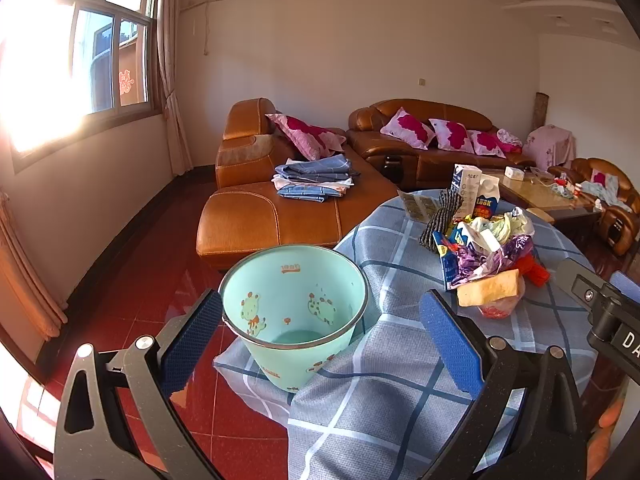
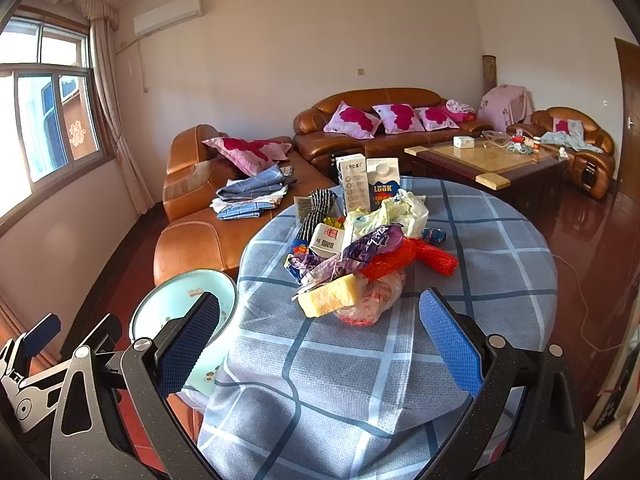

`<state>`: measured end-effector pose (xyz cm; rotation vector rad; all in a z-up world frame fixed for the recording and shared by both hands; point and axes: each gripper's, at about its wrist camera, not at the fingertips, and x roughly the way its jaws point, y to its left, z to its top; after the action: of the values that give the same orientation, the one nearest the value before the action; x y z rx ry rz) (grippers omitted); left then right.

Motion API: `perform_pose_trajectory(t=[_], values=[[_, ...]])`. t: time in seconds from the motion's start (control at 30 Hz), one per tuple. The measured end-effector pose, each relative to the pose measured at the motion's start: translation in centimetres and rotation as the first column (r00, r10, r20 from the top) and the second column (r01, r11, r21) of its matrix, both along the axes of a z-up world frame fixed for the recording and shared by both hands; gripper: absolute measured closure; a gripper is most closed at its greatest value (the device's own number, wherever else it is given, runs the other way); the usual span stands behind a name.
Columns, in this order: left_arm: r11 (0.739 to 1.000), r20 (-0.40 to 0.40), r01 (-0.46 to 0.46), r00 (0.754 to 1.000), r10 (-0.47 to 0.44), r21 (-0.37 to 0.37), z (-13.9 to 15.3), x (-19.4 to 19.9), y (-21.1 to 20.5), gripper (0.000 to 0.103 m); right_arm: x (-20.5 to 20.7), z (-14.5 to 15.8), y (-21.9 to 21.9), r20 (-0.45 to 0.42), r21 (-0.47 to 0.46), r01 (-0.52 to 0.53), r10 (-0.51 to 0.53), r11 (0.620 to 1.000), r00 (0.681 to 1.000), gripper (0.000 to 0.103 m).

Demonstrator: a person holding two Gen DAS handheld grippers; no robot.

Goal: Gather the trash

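Observation:
A pile of trash (image 2: 360, 256) lies mid-table on the blue checked cloth (image 2: 340, 364): a yellow sponge (image 2: 328, 298), red netting (image 2: 424, 260), purple wrappers, plastic bags. Behind it stand a milk carton (image 2: 383, 184) and a white box (image 2: 354, 186). My right gripper (image 2: 320, 336) is open just short of the sponge, holding nothing. A mint-green bin (image 1: 294, 304) stands at the table's left edge, seemingly empty. My left gripper (image 1: 324, 340) is open around the bin's near side without gripping it. The trash pile (image 1: 486, 256) lies right of the bin.
An orange leather sofa (image 1: 260, 216) with folded blue cloths (image 1: 312, 178) sits behind the bin. A coffee table (image 2: 488, 160) with small items stands beyond the round table. The floor is glossy red tile (image 1: 132, 300). A white cable (image 2: 584, 300) trails on the floor at the right.

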<state>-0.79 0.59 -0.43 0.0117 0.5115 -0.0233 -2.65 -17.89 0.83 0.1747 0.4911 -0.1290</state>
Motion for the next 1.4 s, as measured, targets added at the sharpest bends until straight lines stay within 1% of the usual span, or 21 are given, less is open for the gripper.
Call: perform_pose_trajectory(t=[0.33,0.47,0.63,0.7,0.8,0.97,1.07,1.1,1.17,1.2,1.23,1.33,1.4], values=[[1.0,-0.019,0.003,1.0,-0.003,0.012,-0.9,0.6,-0.3,0.006,0.5,-0.9,-0.3,-0.02,0.008,0.001,0.0,1.0,1.0,0.005],[1.0,-0.04,0.02,0.999,-0.02,0.009,-1.6,1.1,-0.5,0.006,1.0,-1.5,-1.0,-0.036,0.013,0.011,-0.011,1.0,0.999,0.005],[0.999,-0.087,0.032,0.996,-0.032,-0.005,-3.0,2.3,-0.6,0.006,1.5,-2.7,-3.8,-0.058,0.023,0.064,-0.063,0.998,0.996,0.005],[1.0,-0.104,0.029,0.994,-0.03,-0.011,-3.7,2.9,-0.7,0.006,1.7,-3.6,-5.6,-0.078,0.02,0.104,-0.102,0.994,0.992,0.005],[0.999,-0.136,0.047,0.99,-0.048,-0.009,-5.2,3.8,-1.2,0.006,2.2,-5.1,-8.3,-0.111,0.055,0.147,-0.141,0.988,0.984,0.005],[0.993,-0.168,0.118,0.979,-0.112,0.026,-7.1,5.2,-3.5,0.006,3.1,-6.5,-10.5,-0.139,0.055,0.177,-0.168,0.983,0.976,0.005],[0.985,-0.194,0.168,0.968,-0.158,0.031,-7.8,6.3,-5.1,0.007,4.2,-7.0,-11.3,-0.154,0.064,0.164,-0.152,0.984,0.976,0.006],[0.983,-0.197,0.183,0.965,-0.173,0.033,-7.9,6.6,-5.6,0.007,4.4,-6.9,-11.5,-0.152,0.066,0.161,-0.15,0.985,0.977,0.007],[0.978,-0.199,0.205,0.961,-0.192,0.046,-7.9,7.3,-6.8,0.007,4.8,-6.7,-11.8,-0.148,0.06,0.158,-0.148,0.986,0.978,0.018],[0.976,-0.202,0.213,0.959,-0.199,0.049,-7.9,7.8,-7.2,0.007,5.2,-6.6,-11.9,-0.151,0.051,0.151,-0.142,0.987,0.978,0.027],[0.974,-0.204,0.22,0.957,-0.206,0.049,-7.9,8.3,-7.6,0.007,5.6,-6.7,-11.8,-0.159,0.04,0.141,-0.133,0.989,0.978,0.03],[0.967,-0.201,0.254,0.948,-0.246,0.011,-7.1,9.6,-8.8,0.008,6.5,-7.0,-12.4,-0.171,0.038,0.133,-0.125,0.99,0.977,0.03],[0.958,-0.188,0.288,0.941,-0.283,0.0,-6.2,10.2,-9.8,0.013,6.6,-7.3,-13.0,-0.173,0.038,0.146,-0.137,0.989,0.975,0.03]])
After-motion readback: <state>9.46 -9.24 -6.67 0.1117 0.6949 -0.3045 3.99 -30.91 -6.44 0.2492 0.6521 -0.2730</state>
